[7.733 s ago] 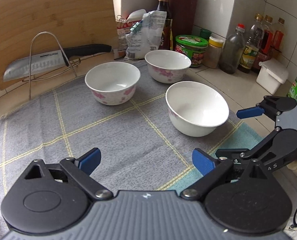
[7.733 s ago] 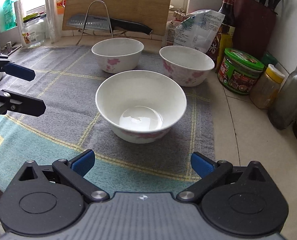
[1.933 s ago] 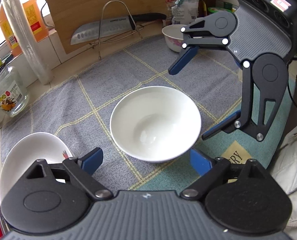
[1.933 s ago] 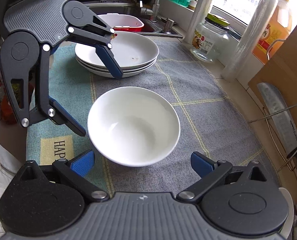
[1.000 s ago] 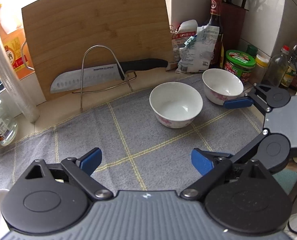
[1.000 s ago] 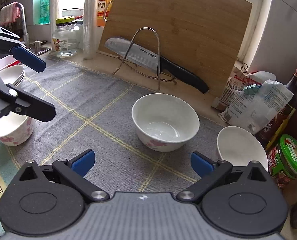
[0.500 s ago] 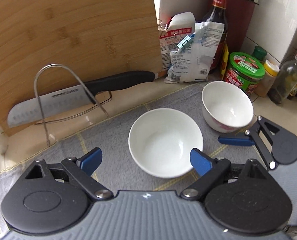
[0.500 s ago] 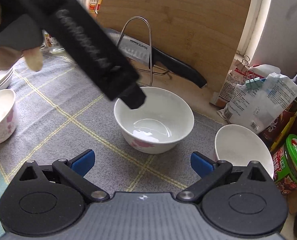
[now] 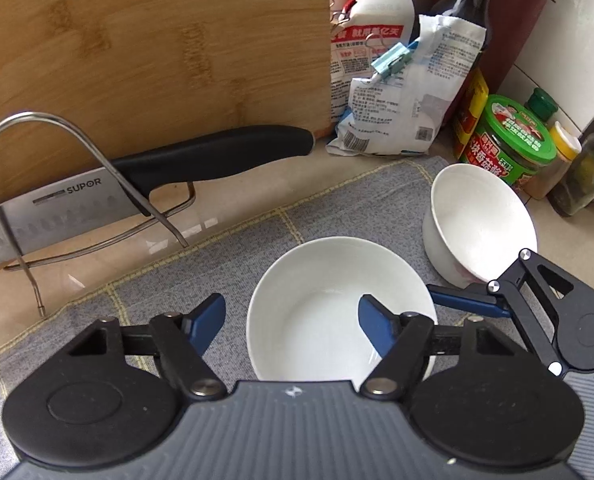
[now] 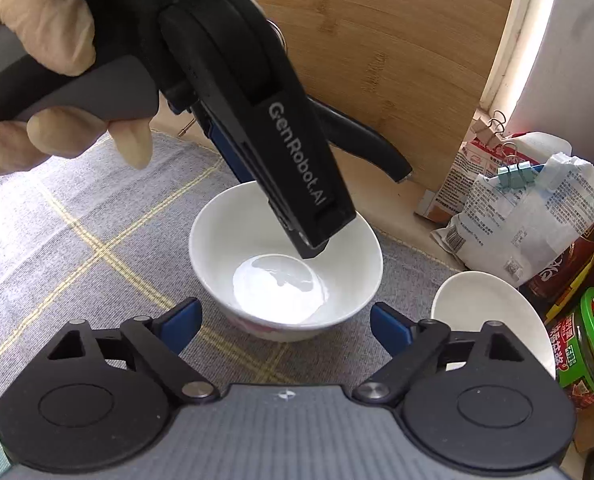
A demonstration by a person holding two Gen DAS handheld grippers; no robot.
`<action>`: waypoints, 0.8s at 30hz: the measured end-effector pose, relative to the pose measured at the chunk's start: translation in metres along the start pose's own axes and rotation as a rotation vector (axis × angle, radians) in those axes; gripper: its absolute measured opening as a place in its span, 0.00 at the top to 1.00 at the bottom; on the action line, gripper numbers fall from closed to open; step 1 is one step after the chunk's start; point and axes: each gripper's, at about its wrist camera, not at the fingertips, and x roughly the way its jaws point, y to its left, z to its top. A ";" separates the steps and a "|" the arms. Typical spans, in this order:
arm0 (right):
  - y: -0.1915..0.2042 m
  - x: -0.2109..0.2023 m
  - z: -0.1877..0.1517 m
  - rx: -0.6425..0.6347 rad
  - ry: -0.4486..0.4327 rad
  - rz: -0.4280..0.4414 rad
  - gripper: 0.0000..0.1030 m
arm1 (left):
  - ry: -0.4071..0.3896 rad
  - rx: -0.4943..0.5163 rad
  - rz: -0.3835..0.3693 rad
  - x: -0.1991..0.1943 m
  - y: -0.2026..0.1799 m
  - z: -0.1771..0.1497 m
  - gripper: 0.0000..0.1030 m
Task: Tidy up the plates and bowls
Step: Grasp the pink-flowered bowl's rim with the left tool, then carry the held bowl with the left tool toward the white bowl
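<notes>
The step in hand looks like picking up the near white ceramic bowl [image 9: 329, 304] on the grey checked cloth [image 9: 217, 248]: the left gripper [image 9: 291, 322] is closing astride its left wall, pads apparently not yet pressing, the right gripper [image 10: 285, 322] is narrowing empty before it, and next the left must finish its pinch, then lift.

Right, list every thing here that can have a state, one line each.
near bowl: upright, empty, its rim between the left tool's fingers
left tool: closing, one finger inside the near bowl, one outside
right tool: closing, nothing gripped
far bowl: upright, empty, untouched
knife: lying in the wire rack
bag: clipped shut
green-lidded jar: lid on
</notes>
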 end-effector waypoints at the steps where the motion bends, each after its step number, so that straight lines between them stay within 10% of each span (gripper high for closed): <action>1: -0.001 0.000 0.000 0.004 -0.003 0.001 0.10 | 0.003 -0.003 -0.007 0.001 0.001 0.000 0.32; 24: -0.004 -0.003 0.003 0.017 -0.005 0.042 0.14 | 0.019 0.016 -0.036 0.005 -0.003 -0.001 0.42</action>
